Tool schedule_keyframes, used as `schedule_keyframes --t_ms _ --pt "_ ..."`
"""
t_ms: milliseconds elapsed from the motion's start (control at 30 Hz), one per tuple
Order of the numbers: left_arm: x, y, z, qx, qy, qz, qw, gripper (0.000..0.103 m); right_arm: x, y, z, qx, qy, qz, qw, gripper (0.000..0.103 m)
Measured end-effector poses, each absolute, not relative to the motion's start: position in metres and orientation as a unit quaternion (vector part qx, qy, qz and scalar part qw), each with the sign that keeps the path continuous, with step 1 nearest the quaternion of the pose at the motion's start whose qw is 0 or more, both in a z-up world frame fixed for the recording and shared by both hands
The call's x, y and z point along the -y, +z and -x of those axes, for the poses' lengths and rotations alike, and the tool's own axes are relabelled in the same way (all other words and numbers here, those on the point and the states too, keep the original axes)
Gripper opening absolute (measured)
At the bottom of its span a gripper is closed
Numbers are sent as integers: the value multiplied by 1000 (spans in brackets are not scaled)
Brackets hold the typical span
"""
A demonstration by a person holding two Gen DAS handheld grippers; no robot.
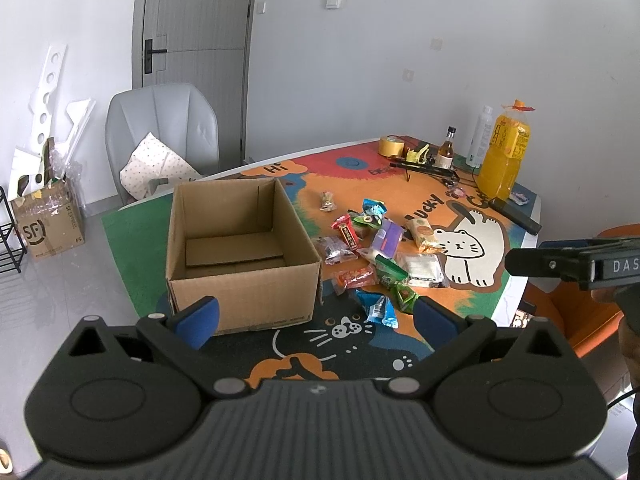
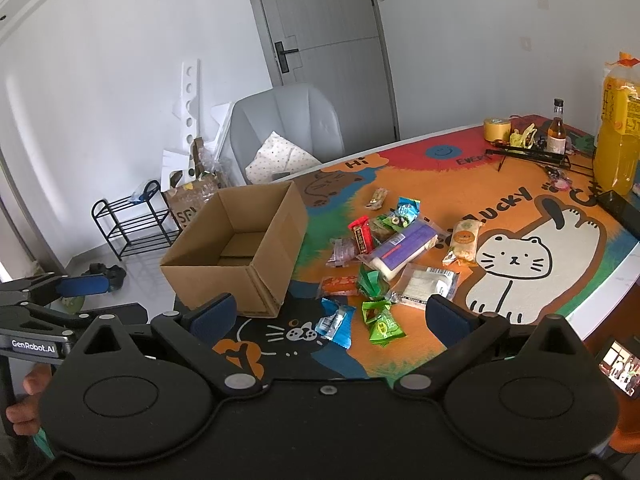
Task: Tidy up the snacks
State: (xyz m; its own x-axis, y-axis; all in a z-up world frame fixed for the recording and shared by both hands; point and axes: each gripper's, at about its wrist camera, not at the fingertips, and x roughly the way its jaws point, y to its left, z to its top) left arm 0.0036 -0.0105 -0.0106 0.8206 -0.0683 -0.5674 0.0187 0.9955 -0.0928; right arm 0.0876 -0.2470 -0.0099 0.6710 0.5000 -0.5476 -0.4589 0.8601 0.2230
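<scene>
Left gripper hung above the near table edge w/ both blue-padded fingers spread wide, nothing btwn them; its left pad sat in front of the cardboard box, right pad near the blue snack packet. Right gripper was likewise released, fingers wide apart & empty, hovering over the blue snack packet and a green packet at the near end of the snack pile. Box stood upright, flaps open, only a loose cardboard sheet on its floor, to the left of the snacks on the colourful cat-print mat. Pile lay just beside the box's right wall: red bar, purple-and-white pack, clear white pack, orange wrapper, yellow-green bun pack, a small candy apart at the far side. Further back: tape roll, small brown bottle, big orange drink bottle. Grey chair w/ a spotted cushion stood behind the table, and an SF box on the floor.
</scene>
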Motion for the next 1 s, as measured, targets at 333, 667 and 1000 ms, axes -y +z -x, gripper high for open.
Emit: schedule_keyframes --t_ms 333,667,1000 --pt "10 -8 -1 -292 -22 42 955 103 246 -10 -86 -308 263 -29 914 103" --pt "15 -13 -3 -279 -27 36 959 103 245 -14 -88 -303 271 -27 913 103" --pt "30 -23 -24 -255 2 27 967 103 257 -21 -99 -253 268 -39 929 103"
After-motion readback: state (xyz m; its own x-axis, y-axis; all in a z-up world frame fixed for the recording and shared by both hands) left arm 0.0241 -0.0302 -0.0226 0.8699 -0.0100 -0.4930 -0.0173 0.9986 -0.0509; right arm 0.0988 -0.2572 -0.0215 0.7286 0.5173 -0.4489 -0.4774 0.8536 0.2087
